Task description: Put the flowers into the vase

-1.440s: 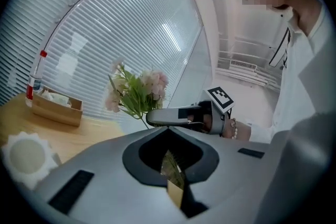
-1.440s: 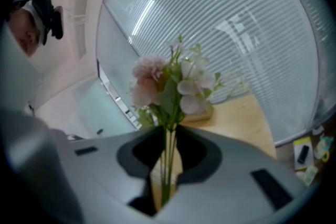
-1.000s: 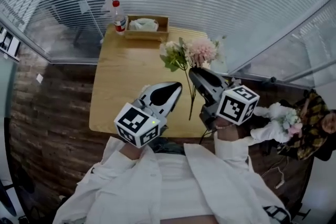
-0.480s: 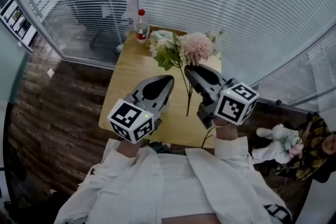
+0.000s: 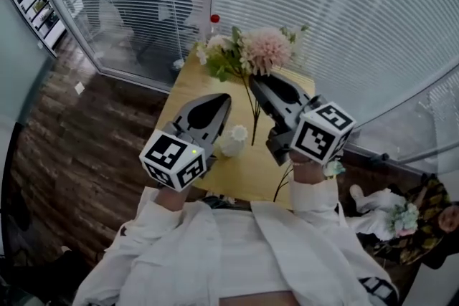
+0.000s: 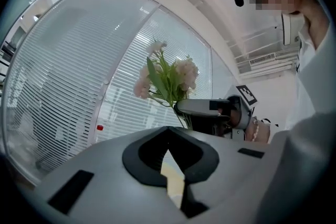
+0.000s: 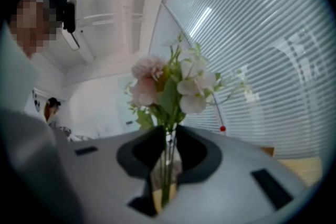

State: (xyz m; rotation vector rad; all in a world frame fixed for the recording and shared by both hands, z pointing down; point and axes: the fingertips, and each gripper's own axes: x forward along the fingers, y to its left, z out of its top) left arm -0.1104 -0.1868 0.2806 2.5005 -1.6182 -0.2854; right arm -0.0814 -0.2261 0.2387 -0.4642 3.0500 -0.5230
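Now R gripper [image 7: 167, 136] clamps flowers [image 7: 184, 89]; L gripper [image 6: 169, 138] closed.

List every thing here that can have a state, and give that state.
flowers: held by the stems, not in the vase.
right gripper: shut on the flowers.
left gripper: shut, empty.
vase: standing on the table.
bottle: upright, red cap on.
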